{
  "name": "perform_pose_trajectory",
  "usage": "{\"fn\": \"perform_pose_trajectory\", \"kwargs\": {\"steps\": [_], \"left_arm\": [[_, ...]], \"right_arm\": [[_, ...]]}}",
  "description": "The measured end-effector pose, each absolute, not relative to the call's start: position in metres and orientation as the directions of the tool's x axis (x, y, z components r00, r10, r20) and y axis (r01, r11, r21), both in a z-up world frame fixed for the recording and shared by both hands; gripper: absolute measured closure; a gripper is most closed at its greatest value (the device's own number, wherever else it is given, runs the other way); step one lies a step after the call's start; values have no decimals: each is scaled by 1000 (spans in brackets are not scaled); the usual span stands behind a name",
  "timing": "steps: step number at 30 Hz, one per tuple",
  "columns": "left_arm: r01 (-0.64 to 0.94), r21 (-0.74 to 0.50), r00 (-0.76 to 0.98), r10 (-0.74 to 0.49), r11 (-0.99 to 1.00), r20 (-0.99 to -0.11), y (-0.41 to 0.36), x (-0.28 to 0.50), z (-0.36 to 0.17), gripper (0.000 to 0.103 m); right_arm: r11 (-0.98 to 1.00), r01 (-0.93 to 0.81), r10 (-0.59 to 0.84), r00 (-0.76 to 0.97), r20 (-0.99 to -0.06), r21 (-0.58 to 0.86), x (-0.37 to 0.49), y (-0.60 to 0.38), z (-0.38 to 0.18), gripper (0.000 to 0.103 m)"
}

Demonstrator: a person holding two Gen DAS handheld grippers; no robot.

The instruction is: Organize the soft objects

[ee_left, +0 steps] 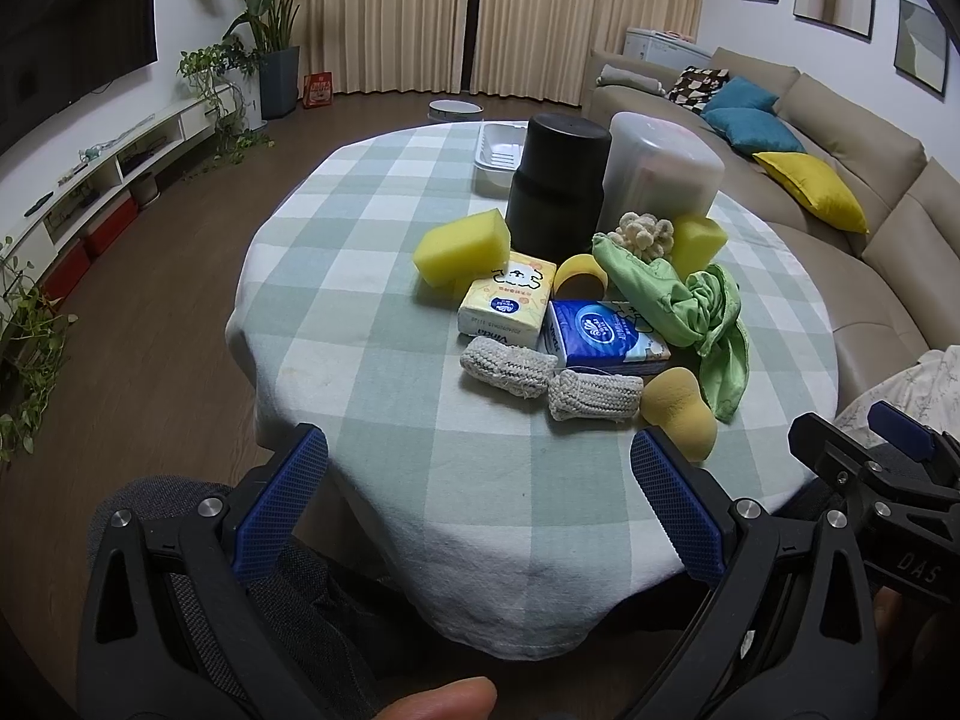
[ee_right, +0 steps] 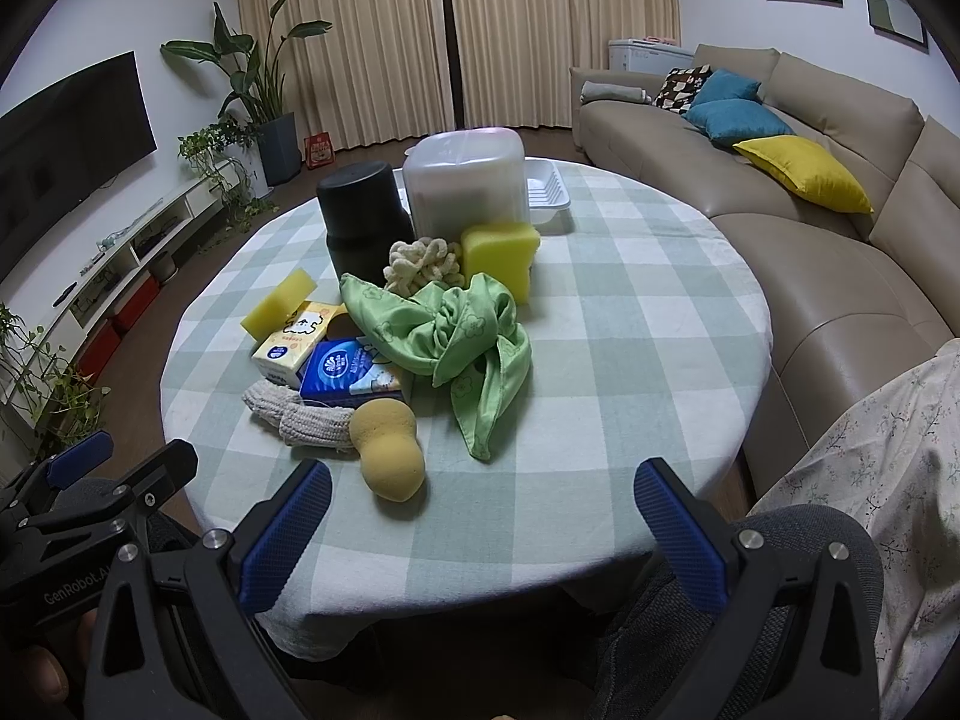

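- The left gripper (ee_left: 480,516) is held wide apart at the near table edge; nothing is gripped or touched.
- The right gripper (ee_right: 483,531) is likewise spread wide and empty.
- Just beyond the fingertips, a tan sponge (ee_right: 389,456), two rolled cloths (ee_left: 594,396) and a green cloth (ee_right: 462,336) are heaped on the checked tablecloth (ee_left: 372,276).
- Behind them, a black canister (ee_left: 558,186) is seen, and farther off a sofa (ee_right: 780,180).

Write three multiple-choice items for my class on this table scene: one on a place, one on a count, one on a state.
1. Where does the blue tissue pack lie?
A. beside the yellow tissue pack
B. inside the white tray
C. on the sofa

2. How many block-shaped yellow sponges are there?
A. one
B. two
C. four

3. How are both tools?
A. open, empty
B. shut on the green cloth
C. holding sponges

Key: 1 A, the packs sit side by side; 2 B, one sponge left, another right; 3 A, left tool and right tool gape over the tablecloth.
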State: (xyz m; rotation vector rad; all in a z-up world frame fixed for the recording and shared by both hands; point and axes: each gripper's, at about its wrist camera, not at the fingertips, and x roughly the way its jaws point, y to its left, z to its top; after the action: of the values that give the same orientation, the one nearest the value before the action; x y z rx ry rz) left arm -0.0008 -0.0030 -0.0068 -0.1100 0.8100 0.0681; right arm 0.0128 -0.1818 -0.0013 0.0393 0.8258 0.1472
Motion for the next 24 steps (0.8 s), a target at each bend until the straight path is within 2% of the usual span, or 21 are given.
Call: {"fn": "perform_pose_trajectory", "kwargs": {"steps": [21, 24], "left_arm": [[-101, -75, 684, 14, 992, -730, 0, -2, -13, 0], [-103, -67, 679, 21, 992, -734, 3, 2, -27, 0]], "right_arm": [[989, -115, 145, 666, -731, 92, 14, -182, -4, 0], [989, -114, 145, 666, -732, 93, 15, -183, -4, 0]]}}
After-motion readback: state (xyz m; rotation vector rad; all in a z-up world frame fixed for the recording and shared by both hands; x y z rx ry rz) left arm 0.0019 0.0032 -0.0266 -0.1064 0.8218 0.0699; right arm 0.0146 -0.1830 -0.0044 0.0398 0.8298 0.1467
